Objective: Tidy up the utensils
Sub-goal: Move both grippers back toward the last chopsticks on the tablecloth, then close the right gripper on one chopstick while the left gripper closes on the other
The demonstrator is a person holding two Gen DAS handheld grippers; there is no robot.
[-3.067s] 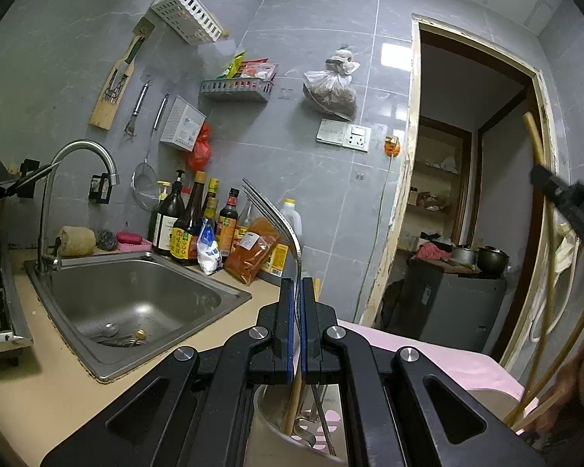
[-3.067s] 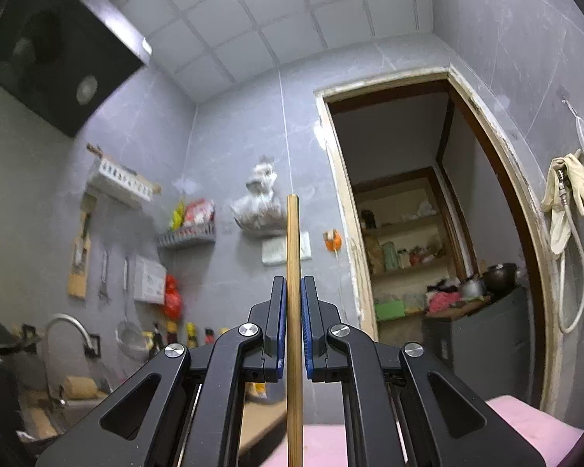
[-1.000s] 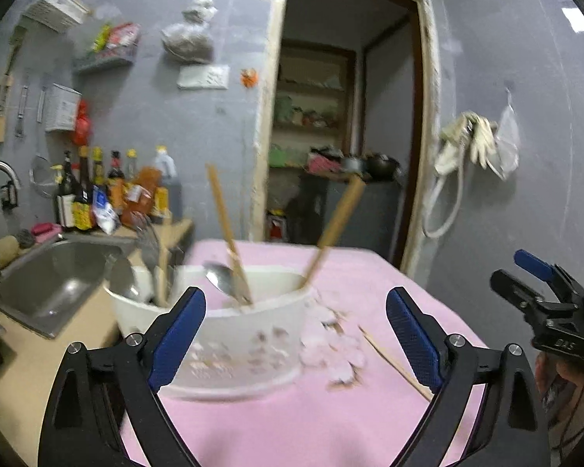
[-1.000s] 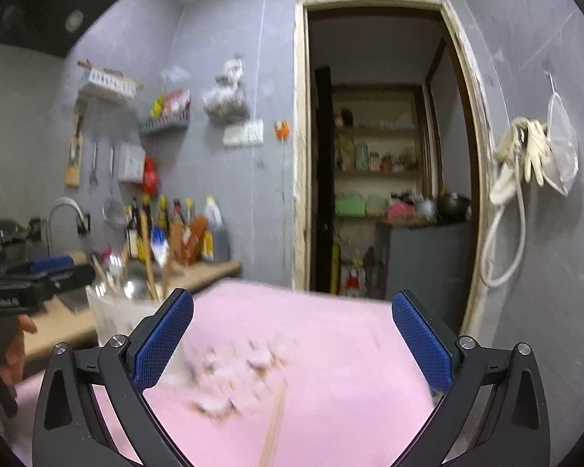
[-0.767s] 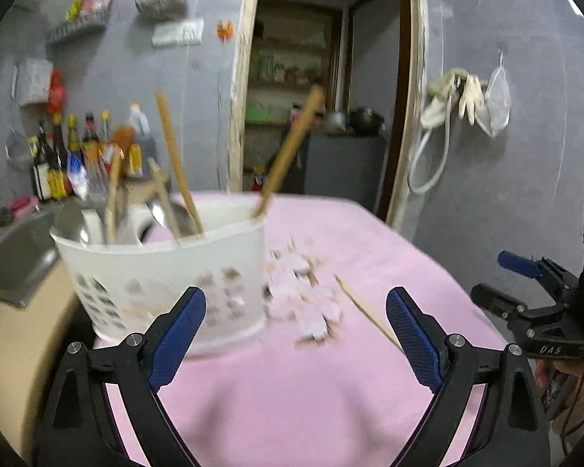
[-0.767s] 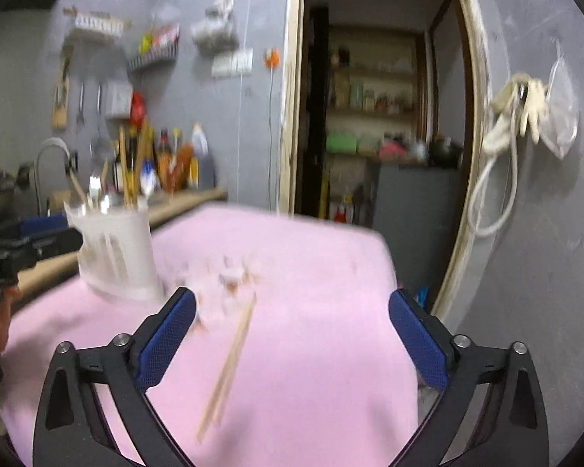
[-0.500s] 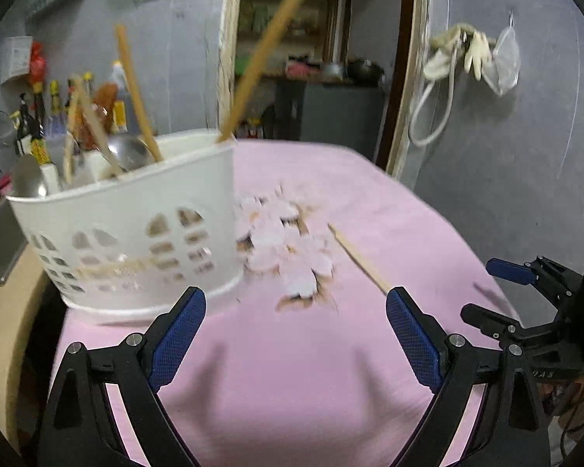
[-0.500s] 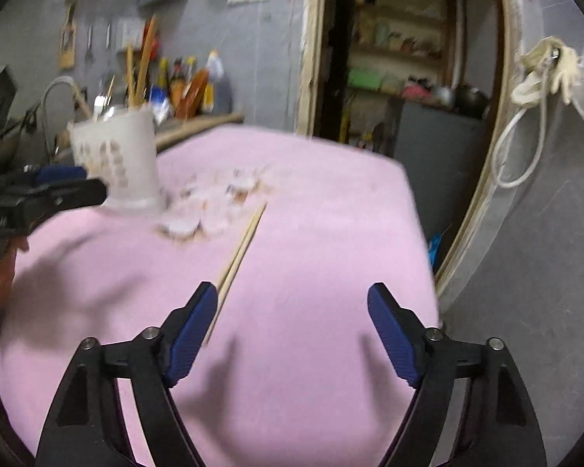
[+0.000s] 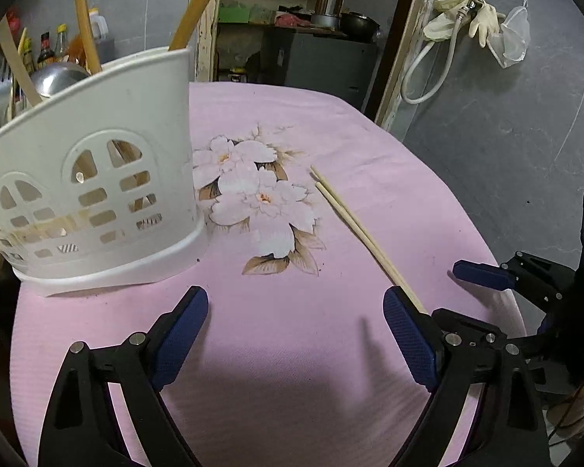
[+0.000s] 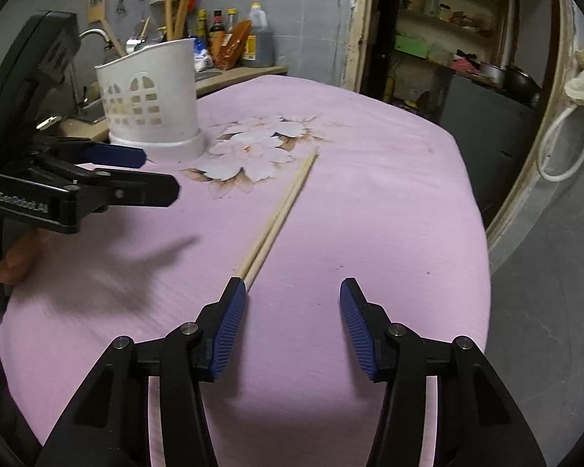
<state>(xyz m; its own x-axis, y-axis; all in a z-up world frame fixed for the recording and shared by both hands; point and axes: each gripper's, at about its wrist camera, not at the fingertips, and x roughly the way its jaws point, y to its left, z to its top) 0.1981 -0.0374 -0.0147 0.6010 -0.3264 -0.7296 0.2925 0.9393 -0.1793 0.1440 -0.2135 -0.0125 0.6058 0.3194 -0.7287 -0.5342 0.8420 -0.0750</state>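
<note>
A pair of wooden chopsticks [image 10: 280,214] lies side by side on the pink cloth, right of the printed flowers. A white slotted utensil basket [image 9: 97,179] stands at the table's left and holds spoons, chopsticks and wooden handles. My right gripper [image 10: 292,288] points down at the cloth with its jaws closing. The chopsticks' near ends lie at its left fingertip, and nothing is between the pads. My left gripper [image 9: 296,311] is wide open over bare cloth, in front of the basket [image 10: 152,97]. The chopsticks [image 9: 354,225] run toward its right finger.
The pink flowered cloth [image 10: 370,194] covers the table, which drops off at the right and far edges. Sauce bottles [image 10: 253,46] and a sink tap [image 10: 93,35] stand beyond the basket. An open doorway with a dark cabinet [image 9: 319,62] lies behind. Gloves and a hose [image 9: 463,15] hang on the wall.
Three seconds ago each gripper was shut on a utensil; both are now empty. Over the last second both tipped down and sank toward the cloth, and the right jaws narrowed.
</note>
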